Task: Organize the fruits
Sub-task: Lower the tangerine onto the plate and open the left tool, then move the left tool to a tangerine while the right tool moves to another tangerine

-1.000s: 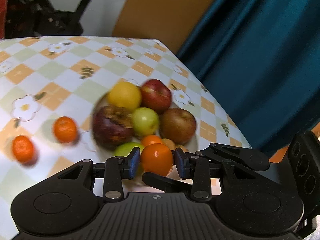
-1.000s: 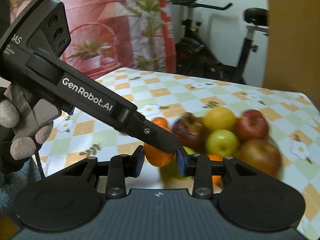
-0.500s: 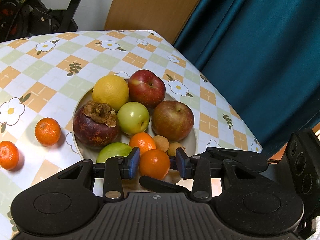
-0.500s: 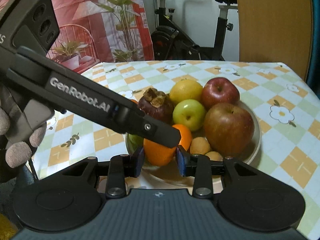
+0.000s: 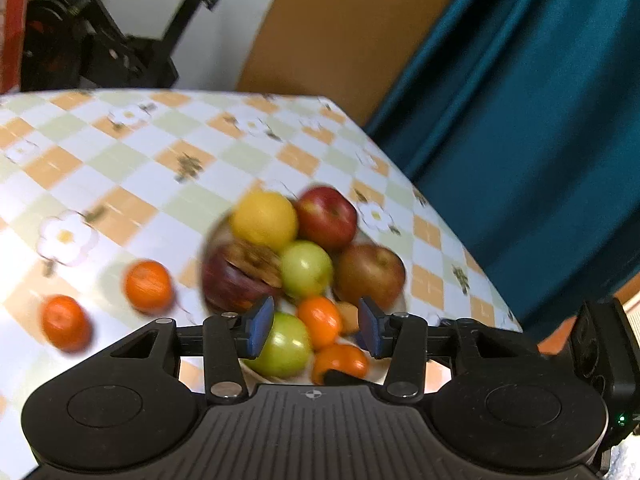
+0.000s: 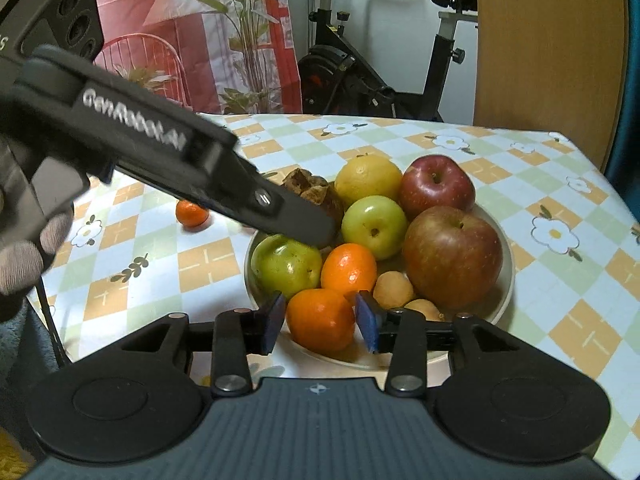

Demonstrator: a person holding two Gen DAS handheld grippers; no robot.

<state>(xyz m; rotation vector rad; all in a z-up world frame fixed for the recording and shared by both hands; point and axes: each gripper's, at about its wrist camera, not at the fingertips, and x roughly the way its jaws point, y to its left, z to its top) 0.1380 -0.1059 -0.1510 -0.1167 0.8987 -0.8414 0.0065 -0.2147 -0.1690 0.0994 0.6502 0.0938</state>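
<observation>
A white plate [image 6: 508, 280] holds two red apples, a yellow citrus, two green apples, a dark mangosteen, small brown fruits and two tangerines. The nearest tangerine [image 6: 320, 320] rests on the plate's front, between the pads of my right gripper [image 6: 321, 322]. Those jaws are opening and stand just off its sides. My left gripper [image 5: 315, 328] hovers over the plate's near side, its jaws opening with nothing held; a green apple [image 5: 284, 346] and a tangerine [image 5: 320, 320] show below the gap. In the right wrist view the left gripper [image 6: 316, 232] reaches in from the upper left.
Two loose tangerines [image 5: 148, 286] [image 5: 64, 322] lie on the checked tablecloth left of the plate. The table's edge runs close to the plate on the right, beside a teal curtain [image 5: 520, 160]. An exercise bike [image 6: 360, 72] stands behind. A gloved hand [image 6: 24, 256] holds the left gripper.
Both grippers' jaws have widened. The tangerine they gripped now sits on the plate's front. The left gripper has drawn back and up from it.
</observation>
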